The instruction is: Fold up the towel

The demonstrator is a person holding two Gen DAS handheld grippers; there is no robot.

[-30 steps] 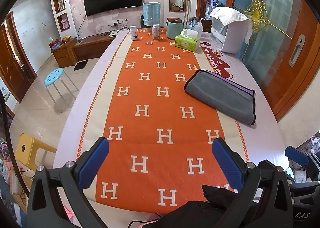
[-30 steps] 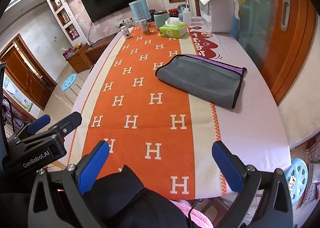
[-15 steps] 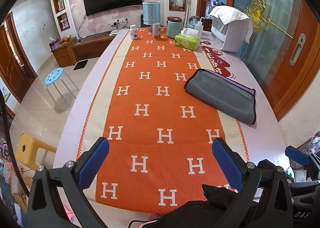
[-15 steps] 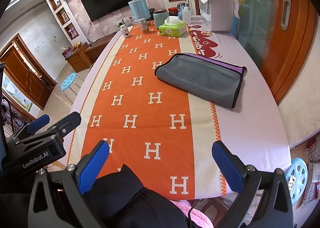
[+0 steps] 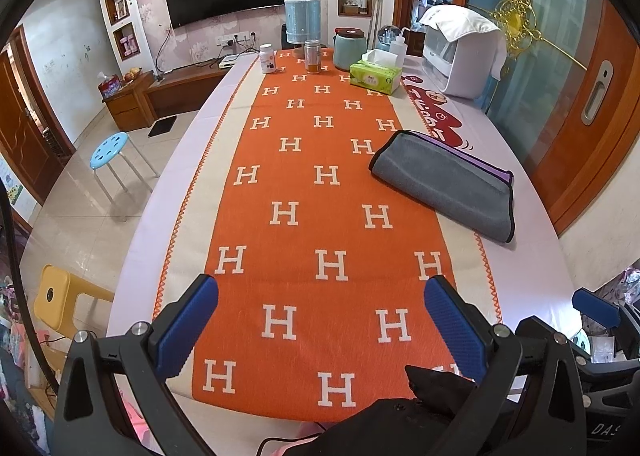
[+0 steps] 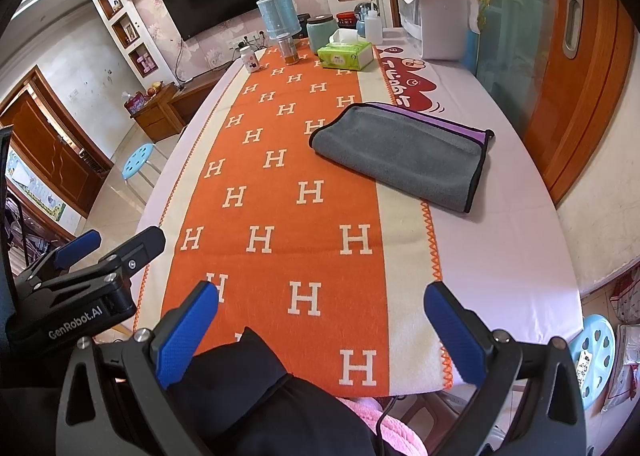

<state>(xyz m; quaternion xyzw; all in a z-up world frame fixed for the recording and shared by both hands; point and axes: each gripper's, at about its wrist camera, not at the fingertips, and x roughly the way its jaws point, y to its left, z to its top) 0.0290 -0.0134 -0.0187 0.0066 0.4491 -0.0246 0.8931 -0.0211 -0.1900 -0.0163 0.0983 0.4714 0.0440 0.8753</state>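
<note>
A grey towel (image 5: 444, 181) with a black edge and a purple underside lies folded into a long pad on the right side of the table, partly on the orange runner (image 5: 320, 216). It also shows in the right wrist view (image 6: 404, 154). My left gripper (image 5: 320, 320) is open and empty over the table's near edge, well short of the towel. My right gripper (image 6: 320, 330) is open and empty, also at the near edge. The left gripper shows at the left of the right wrist view (image 6: 80, 272).
At the far end stand a blue lamp (image 5: 303, 22), a can (image 5: 312, 56), a pill bottle (image 5: 267, 58), a teal jar (image 5: 350, 48), a green tissue box (image 5: 376, 76) and a white appliance (image 5: 460, 52). A blue stool (image 5: 110, 148) and a yellow stool (image 5: 56, 296) stand left.
</note>
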